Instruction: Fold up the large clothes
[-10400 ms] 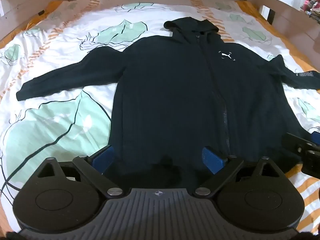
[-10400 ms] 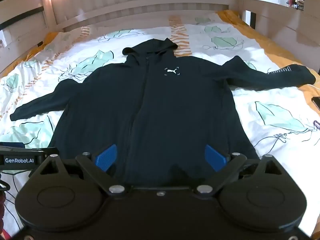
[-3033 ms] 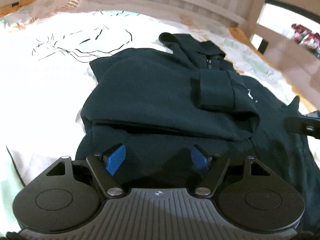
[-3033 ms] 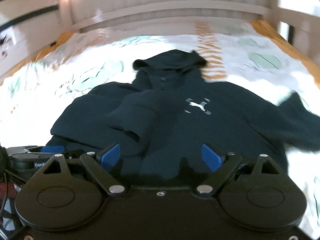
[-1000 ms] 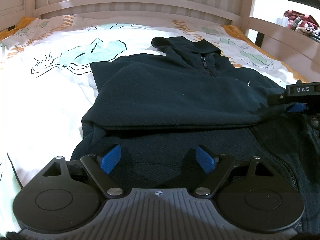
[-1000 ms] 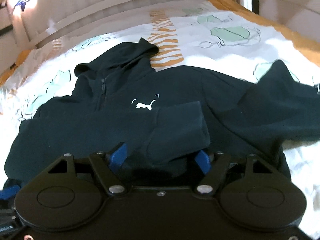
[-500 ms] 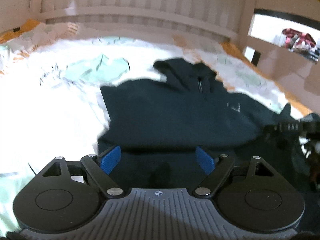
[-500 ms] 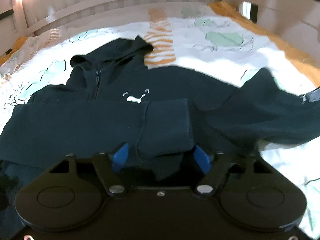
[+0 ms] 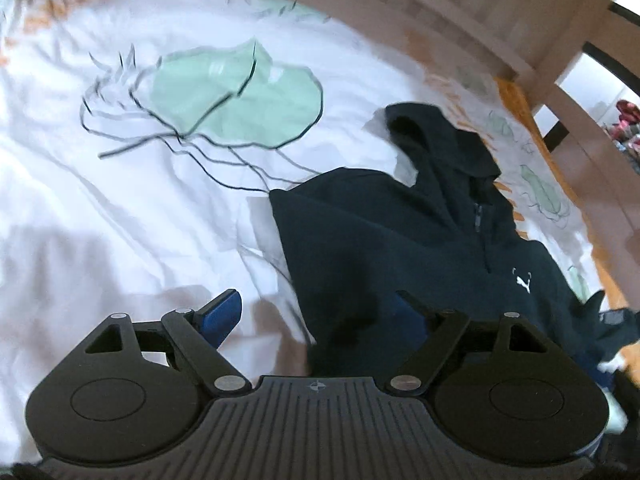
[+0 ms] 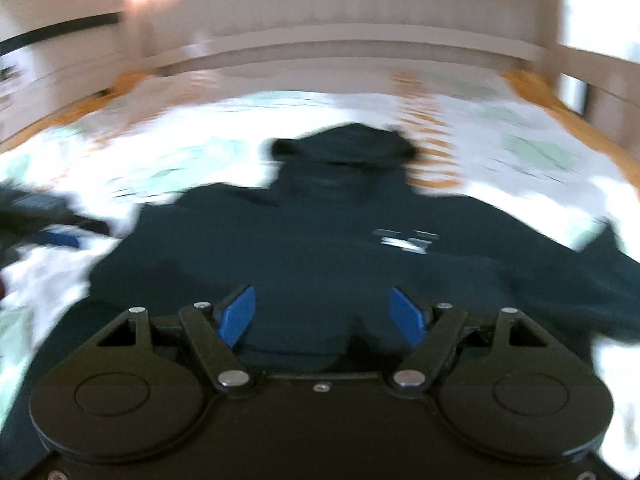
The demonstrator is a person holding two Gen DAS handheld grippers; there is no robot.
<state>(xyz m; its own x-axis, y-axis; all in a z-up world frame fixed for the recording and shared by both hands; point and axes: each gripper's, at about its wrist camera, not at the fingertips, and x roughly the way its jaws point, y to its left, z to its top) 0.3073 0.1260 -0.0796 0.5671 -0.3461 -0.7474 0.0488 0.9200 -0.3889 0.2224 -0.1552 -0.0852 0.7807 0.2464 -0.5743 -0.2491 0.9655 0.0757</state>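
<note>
Fingers, left: left gripper [image 9: 316, 312] stands with its blue fingers [image 9: 221, 312] apart and nothing between them; one hangs over bare sheet, the other over the garment's edge.
Fingers, right: right gripper [image 10: 324, 314] likewise spread, empty, low over dark cloth; view badly blurred.
Garment: dark hoodie [image 9: 420, 248] lies on the bed [image 9: 120, 208], hood toward 12 o'clock by the headboard [image 9: 460, 8], chest logo [image 9: 523, 279] face up, zip closed.
Position: in the left view it fills the 3 o'clock half; its left edge runs straight, so that side appears already folded in.
Handling: soft, limp, fairly thick fabric; judged light but bulky, prone to sag and drag. Best taken at a hem corner or folded edge, pinching all layers.
Pose: both grippers point toward the headboard, the left tilted downward; hands not visible.
</note>
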